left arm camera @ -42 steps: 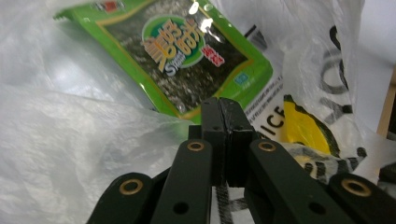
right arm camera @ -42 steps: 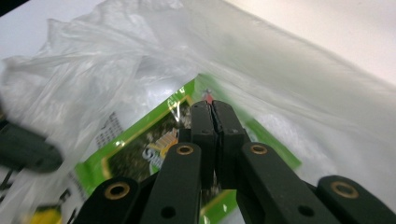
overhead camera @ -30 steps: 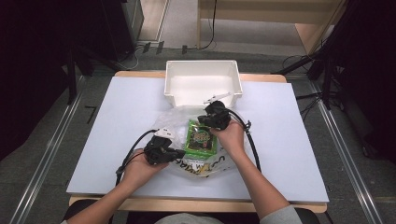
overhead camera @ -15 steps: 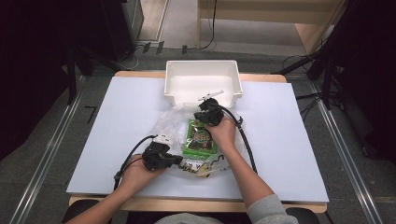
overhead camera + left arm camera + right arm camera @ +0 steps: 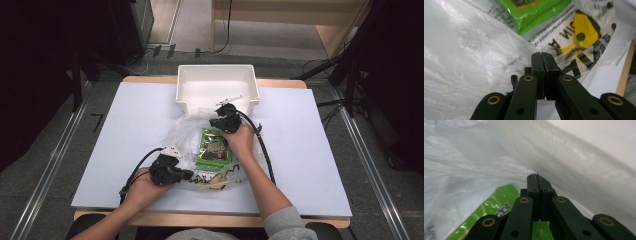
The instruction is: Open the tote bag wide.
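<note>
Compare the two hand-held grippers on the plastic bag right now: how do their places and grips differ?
The left hand-held gripper sits at the clear plastic bag's near end, by its yellow-and-black print; the right hand-held gripper sits at the far end, near the white bin. The left reaches in from the side; the right points across the green packet's top end. Both have their jaws shut, apparently pinching bag film.
</note>
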`<state>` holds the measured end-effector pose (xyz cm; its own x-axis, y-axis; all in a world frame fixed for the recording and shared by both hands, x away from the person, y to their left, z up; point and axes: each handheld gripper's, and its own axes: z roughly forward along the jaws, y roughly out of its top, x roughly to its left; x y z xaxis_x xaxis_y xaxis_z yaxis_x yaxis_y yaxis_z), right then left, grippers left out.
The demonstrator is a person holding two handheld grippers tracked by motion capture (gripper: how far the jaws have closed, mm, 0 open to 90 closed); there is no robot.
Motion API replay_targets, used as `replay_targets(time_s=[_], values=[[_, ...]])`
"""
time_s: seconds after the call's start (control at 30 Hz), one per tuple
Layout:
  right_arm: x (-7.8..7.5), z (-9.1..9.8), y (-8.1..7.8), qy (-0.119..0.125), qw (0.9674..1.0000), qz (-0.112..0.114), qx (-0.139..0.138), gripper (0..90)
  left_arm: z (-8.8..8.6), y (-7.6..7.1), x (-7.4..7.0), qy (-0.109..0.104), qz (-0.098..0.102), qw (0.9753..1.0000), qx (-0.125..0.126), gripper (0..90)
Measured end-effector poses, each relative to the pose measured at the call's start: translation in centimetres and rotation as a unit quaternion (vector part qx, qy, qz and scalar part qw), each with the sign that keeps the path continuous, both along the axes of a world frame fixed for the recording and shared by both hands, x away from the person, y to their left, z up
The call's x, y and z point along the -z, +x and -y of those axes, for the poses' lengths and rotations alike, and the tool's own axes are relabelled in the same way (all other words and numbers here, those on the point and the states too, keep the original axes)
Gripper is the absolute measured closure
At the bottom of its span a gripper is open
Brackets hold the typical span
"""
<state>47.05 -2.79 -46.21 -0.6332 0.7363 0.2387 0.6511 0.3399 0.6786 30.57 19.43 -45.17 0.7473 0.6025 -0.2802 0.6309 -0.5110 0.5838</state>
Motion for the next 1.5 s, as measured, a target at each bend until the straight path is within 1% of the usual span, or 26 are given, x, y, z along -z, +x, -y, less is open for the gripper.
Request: replay_targets(time_s=[0.07,0.1,0.13,0.17,0.2,0.23,0.3,0.33,0.37,0.43,0.47,0.5,0.53,0.6,0.73,0.8,0.83,0.87,0.93,1.03,1.13,1.23,1.33,1.4,1.43,1.5], values=[[-1.2,0.2,-0.8,0.009,0.9999,0.003,-0.014,89.1,-0.1,0.2,-0.5,-0.012,0.001,0.9999,0.001,83.0],[-1.4,0.3,-1.0,0.011,0.9998,0.005,-0.018,87.5,-0.1,0.2,-0.6,-0.017,0.003,0.9999,-0.002,81.4],[-1.8,0.3,-1.4,0.012,0.9997,0.006,-0.021,86.6,-0.2,0.3,-1.1,-0.025,0.011,0.9996,-0.002,79.6],[-1.8,0.3,-1.4,0.012,0.9997,0.006,-0.021,86.6,-0.2,0.3,-1.1,-0.025,0.011,0.9996,-0.002,79.0],[-2.4,0.4,-2.1,0.013,0.9994,0.011,-0.031,86.6,-0.2,0.3,-1.4,-0.027,0.017,0.9995,-0.003,78.5],[-2.4,0.4,-2.1,0.013,0.9994,0.011,-0.031,86.6,-0.3,0.4,-1.7,-0.033,0.021,0.9992,-0.006,78.5],[-3.1,0.6,-2.8,0.018,0.9989,0.02,-0.037,85.4,-0.3,0.6,-2.3,-0.036,0.034,0.9987,-0.008,77.0],[-3.9,0.8,-3.6,0.023,0.9985,0.026,-0.043,84.2,-0.3,0.7,-2.7,-0.037,0.039,0.9985,-0.008,75.5],[-3.9,0.8,-3.6,0.023,0.9985,0.026,-0.043,84.2,-0.3,0.8,-2.9,-0.037,0.04,0.9984,-0.01,75.5],[-4.6,1.1,-4.2,0.024,0.998,0.035,-0.047,83.4,-0.2,1.2,-3.5,-0.041,0.044,0.9981,-0.009,73.9],[-5.2,1.5,-4.7,0.029,0.9976,0.041,-0.047,81.2,-0.1,1.4,-3.8,-0.043,0.044,0.9981,-0.008,72.1],[-5.2,1.5,-4.7,0.029,0.9976,0.041,-0.047,81.2,0.0,1.6,-4.0,-0.046,0.045,0.9979,-0.003,72.1],[-5.8,2.1,-5.2,0.034,0.9973,0.043,-0.049,78.9,0.1,1.8,-4.3,-0.044,0.048,0.9979,0.0,68.3],[-6.0,2.4,-5.4,0.033,0.9973,0.045,-0.048,78.5,0.3,2.2,-4.7,-0.047,0.051,0.9975,0.004,66.7],[-6.8,3.4,-6.2,0.033,0.997,0.052,-0.046,73.5,0.5,3.4,-5.5,-0.053,0.053,0.9972,0.004,64.0],[-6.9,3.7,-6.5,0.037,0.9969,0.051,-0.047,71.4,0.6,3.9,-5.6,-0.053,0.054,0.9971,0.005,60.2],[-7.0,3.9,-6.7,0.037,0.9968,0.051,-0.048,70.1,0.7,4.2,-5.6,-0.055,0.051,0.9972,0.007,58.1],[-7.1,4.2,-7.1,0.035,0.9969,0.054,-0.046,69.2,0.7,4.5,-5.6,-0.05,0.047,0.9976,0.008,55.1],[-7.1,4.4,-7.3,0.033,0.9969,0.056,-0.046,67.8,0.8,5.0,-5.7,-0.052,0.052,0.9973,0.008,54.0],[-7.0,5.3,-8.0,0.033,0.9972,0.055,-0.039,64.4,0.8,5.7,-5.5,-0.052,0.053,0.9972,0.006,47.4],[-7.0,6.0,-8.5,0.036,0.9974,0.052,-0.034,60.4,0.9,6.3,-5.2,-0.048,0.053,0.9974,0.003,44.7],[-6.8,6.4,-8.9,0.034,0.9976,0.052,-0.031,59.0,1.1,6.7,-4.9,-0.041,0.058,0.9975,0.004,43.3],[-6.4,6.9,-9.5,0.035,0.998,0.047,-0.026,56.9,1.1,7.1,-4.5,-0.048,0.05,0.9976,0.001,41.6],[-6.1,7.2,-9.9,0.035,0.9981,0.045,-0.022,55.6,1.1,7.3,-4.4,-0.046,0.046,0.9979,0.001,40.6],[-5.8,7.6,-10.4,0.036,0.9982,0.042,-0.022,54.9,1.2,7.3,-4.2,-0.045,0.047,0.9979,0.002,40.3],[-5.8,7.6,-10.5,0.036,0.9983,0.042,-0.021,54.7,1.2,7.4,-4.1,-0.043,0.05,0.9978,0.002,40.3]])
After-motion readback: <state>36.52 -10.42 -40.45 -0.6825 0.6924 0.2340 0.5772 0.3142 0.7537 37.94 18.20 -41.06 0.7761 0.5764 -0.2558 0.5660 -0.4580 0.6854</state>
